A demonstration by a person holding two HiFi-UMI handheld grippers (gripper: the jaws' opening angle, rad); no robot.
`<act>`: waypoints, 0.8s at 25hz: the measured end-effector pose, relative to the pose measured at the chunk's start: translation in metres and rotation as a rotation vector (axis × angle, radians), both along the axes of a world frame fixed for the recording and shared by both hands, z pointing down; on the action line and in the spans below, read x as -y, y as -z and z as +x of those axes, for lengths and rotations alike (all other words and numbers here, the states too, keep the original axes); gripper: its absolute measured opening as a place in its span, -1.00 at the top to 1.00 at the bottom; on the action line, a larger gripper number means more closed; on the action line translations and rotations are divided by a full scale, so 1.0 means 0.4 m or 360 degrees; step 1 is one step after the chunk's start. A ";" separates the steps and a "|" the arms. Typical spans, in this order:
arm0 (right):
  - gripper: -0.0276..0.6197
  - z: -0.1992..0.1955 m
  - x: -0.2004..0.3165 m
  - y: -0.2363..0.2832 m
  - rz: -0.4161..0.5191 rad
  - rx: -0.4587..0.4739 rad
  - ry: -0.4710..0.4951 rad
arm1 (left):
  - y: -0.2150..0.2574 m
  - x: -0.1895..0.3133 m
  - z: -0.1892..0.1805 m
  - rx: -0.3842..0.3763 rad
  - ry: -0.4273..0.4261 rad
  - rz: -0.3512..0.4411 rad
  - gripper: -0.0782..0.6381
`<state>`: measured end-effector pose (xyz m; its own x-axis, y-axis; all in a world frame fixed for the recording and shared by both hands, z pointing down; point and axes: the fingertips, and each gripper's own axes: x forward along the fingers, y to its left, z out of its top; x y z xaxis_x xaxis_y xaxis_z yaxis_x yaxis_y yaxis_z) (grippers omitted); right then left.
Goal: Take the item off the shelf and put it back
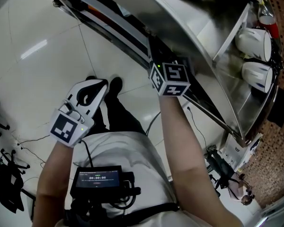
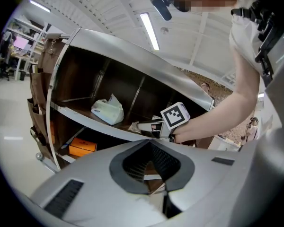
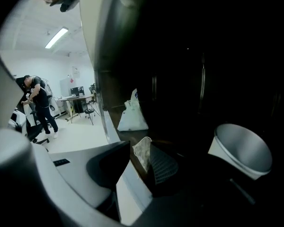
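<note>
Right gripper view: the right gripper (image 3: 135, 169) is seen reaching into the shelf (image 3: 114, 129) with its jaws spread apart. A small pale crumpled packet (image 3: 143, 152) is framed between them, just inside the shelf's front edge. The packet is close against one pad, and whether it is touched there cannot be told. No squeeze on it is shown, so it is judged to be resting on the shelf board, not held. A white bag (image 3: 132, 113) is seen deeper on the shelf, and a white cup (image 3: 242, 149) lies on its side towards the shelf's far end. The left gripper (image 2: 154, 171) is held well outside the shelf, below its front edge, with its jaws brought together and nothing caught in them. The step is judged to be one of two: the packet is either about to be taken or has already been set back, and these views do not settle which. If it is to be taken, the jaws must be centred on the packet and closed gently, since it looks thin and soft. If it has been returned, the gripper should be drawn straight out so that the packet is not dragged off the shelf.
</note>
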<state>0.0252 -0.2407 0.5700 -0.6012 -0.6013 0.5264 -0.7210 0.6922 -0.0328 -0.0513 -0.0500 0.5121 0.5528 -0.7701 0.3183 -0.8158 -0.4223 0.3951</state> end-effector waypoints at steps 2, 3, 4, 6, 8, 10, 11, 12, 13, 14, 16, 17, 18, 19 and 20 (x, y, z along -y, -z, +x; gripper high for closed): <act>0.47 -0.007 0.012 -0.009 -0.0002 -0.0027 0.0000 | -0.002 -0.007 -0.004 -0.0001 0.0004 -0.0010 0.76; 0.47 -0.011 0.018 -0.013 -0.0002 -0.0046 0.0006 | -0.003 -0.010 -0.007 0.0000 0.0006 -0.0013 0.76; 0.48 -0.015 0.022 -0.017 -0.0004 -0.0064 0.0012 | -0.004 -0.014 -0.010 0.0003 0.0007 -0.0014 0.76; 0.62 -0.020 0.029 -0.025 -0.0015 -0.0088 0.0019 | -0.004 -0.019 -0.015 0.0007 0.0010 -0.0018 0.76; 0.72 -0.019 0.035 -0.027 -0.0010 -0.0107 0.0011 | -0.004 -0.022 -0.019 0.0011 0.0012 -0.0025 0.76; 0.85 -0.013 0.037 -0.027 -0.0001 -0.0112 -0.0003 | -0.003 -0.023 -0.021 0.0015 0.0012 -0.0026 0.76; 0.89 -0.010 0.038 -0.026 0.0001 -0.0113 -0.0011 | -0.002 -0.023 -0.022 0.0016 0.0012 -0.0023 0.76; 0.91 -0.007 0.037 -0.023 0.0004 -0.0113 -0.0016 | 0.000 -0.023 -0.023 0.0018 0.0011 -0.0020 0.76; 0.91 -0.005 0.036 -0.020 0.0006 -0.0111 -0.0017 | 0.002 -0.023 -0.023 0.0021 0.0009 -0.0018 0.76; 0.91 -0.004 0.035 -0.016 0.0009 -0.0107 -0.0016 | 0.004 -0.023 -0.023 0.0024 0.0006 -0.0017 0.76; 0.91 -0.003 0.031 -0.006 0.0017 -0.0094 -0.0007 | 0.010 -0.023 -0.021 0.0029 0.0000 -0.0008 0.76; 0.91 -0.004 0.028 0.001 0.0024 -0.0084 0.0001 | 0.014 -0.024 -0.019 0.0033 -0.0004 -0.0001 0.76; 0.91 -0.006 0.024 0.010 0.0032 -0.0072 0.0013 | 0.019 -0.024 -0.017 0.0036 -0.0009 0.0006 0.76; 0.91 -0.008 0.018 0.019 0.0041 -0.0060 0.0029 | 0.024 -0.025 -0.014 0.0039 -0.0014 0.0014 0.76; 0.91 -0.011 0.010 0.029 0.0049 -0.0049 0.0047 | 0.031 -0.027 -0.011 0.0042 -0.0019 0.0022 0.76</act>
<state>0.0210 -0.2447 0.5586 -0.6027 -0.5997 0.5265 -0.7004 0.7136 0.0110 -0.0555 -0.0393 0.4997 0.5535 -0.7681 0.3221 -0.8208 -0.4373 0.3675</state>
